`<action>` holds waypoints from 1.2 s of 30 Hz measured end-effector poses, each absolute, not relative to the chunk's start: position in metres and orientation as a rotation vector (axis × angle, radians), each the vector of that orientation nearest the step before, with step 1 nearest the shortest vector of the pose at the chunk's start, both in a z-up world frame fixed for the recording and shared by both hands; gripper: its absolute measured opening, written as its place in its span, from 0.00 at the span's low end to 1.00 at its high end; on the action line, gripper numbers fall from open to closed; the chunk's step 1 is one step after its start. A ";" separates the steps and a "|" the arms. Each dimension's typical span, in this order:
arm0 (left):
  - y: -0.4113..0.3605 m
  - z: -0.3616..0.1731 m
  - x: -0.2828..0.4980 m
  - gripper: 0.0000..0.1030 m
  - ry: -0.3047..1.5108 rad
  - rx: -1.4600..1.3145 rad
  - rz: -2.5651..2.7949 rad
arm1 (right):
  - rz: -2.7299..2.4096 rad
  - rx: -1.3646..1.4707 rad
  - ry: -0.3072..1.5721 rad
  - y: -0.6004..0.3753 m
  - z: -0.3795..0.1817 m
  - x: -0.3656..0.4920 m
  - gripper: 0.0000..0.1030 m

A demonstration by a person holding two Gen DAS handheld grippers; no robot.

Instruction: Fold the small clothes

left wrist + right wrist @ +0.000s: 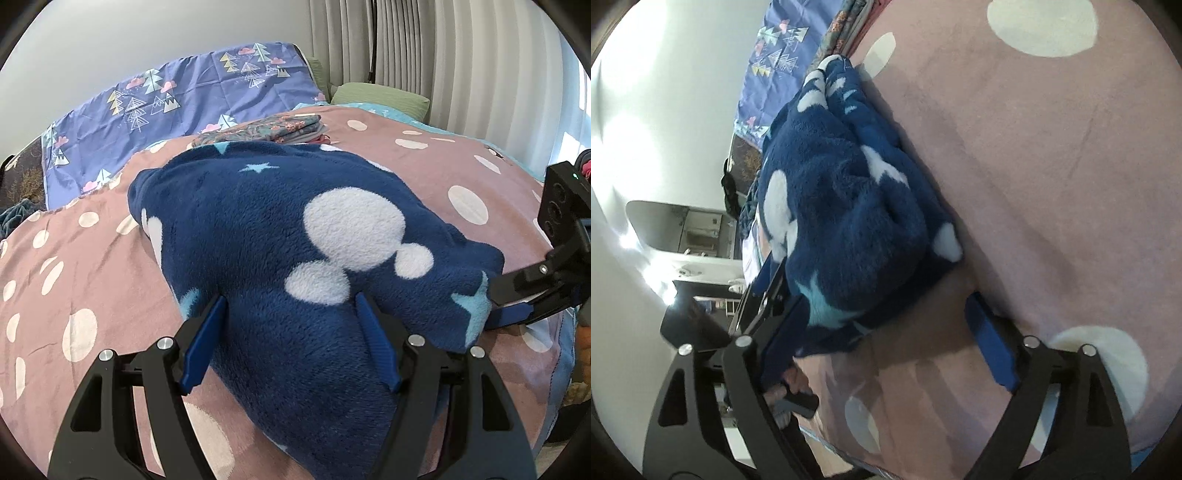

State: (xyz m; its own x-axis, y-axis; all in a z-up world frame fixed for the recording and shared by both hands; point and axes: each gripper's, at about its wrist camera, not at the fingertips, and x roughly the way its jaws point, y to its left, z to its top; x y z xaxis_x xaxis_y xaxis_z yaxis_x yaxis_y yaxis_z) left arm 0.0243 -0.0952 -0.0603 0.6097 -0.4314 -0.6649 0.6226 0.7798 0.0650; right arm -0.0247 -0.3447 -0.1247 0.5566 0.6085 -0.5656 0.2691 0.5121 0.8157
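A navy fleece garment (pixel 280 229) with white blobs and pale blue stars lies bunched on the pink dotted bedspread (pixel 74 295). My left gripper (pixel 291 328) is open, its blue fingers (pixel 207 339) on either side of the garment's near fold, which lies between them. My right gripper (pixel 517 306) shows at the right edge in the left wrist view, at the garment's star corner. In the right wrist view the right gripper (pixel 886 339) is open, with the garment's (pixel 849 221) corner lying by its left finger (pixel 783 332).
A stack of folded floral clothes (pixel 266 129) sits behind the garment. A purple sheet with tree prints (pixel 177 96) and green pillows (pixel 380 96) lie at the head of the bed. Curtains (pixel 443 55) hang at the back right. The bed's edge (pixel 820 439) is near the right gripper.
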 end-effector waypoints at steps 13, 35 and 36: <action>-0.091 -0.062 0.024 0.69 0.669 0.281 -0.632 | 0.043 1.067 0.878 -0.323 -0.123 -0.001 0.97; -0.093 -0.062 0.028 0.70 0.660 0.269 -0.632 | 0.047 1.011 0.795 -0.308 -0.128 0.001 0.66; -0.092 -0.062 0.029 0.70 0.663 0.266 -0.634 | 0.052 1.007 0.795 -0.310 -0.128 0.000 0.65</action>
